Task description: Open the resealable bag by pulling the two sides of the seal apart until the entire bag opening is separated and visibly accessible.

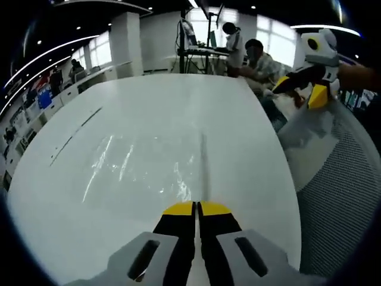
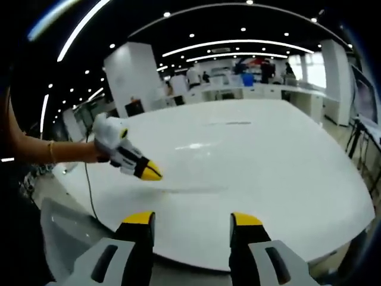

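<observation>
Table (image 1: 149,119): large white top, and you are working over it with both tools. It is taking up most of the left gripper view and running across the middle of the right gripper view.

Chair (image 1: 339,196): grey mesh seat, sitting just beside the table edge at the right of the left gripper view.

Resealable bag (image 1: 143,167): clear film, lying flat on the table just ahead of your left tool and catching glare in streaks. A straight line (image 1: 204,164) is running away from the jaw tips along it; I judge this a fold or the seal, but cannot tell which. In the right gripper view it is showing as a thin pale strip (image 2: 190,190) near the left tool's tip.

Left gripper (image 1: 196,208): you are holding its yellow-tipped jaws pressed together at the near edge of the bag. Whether film is pinched between them, I cannot tell.

Right gripper (image 2: 192,219): you are holding its jaws spread wide, gripping nothing, well apart from the bag.

Progress: judged early. The bag is looking flat, with no mouth gaping. Left to do: your right tool taking the opposite side of the seal, then pulling both sides apart along the whole opening.
</observation>
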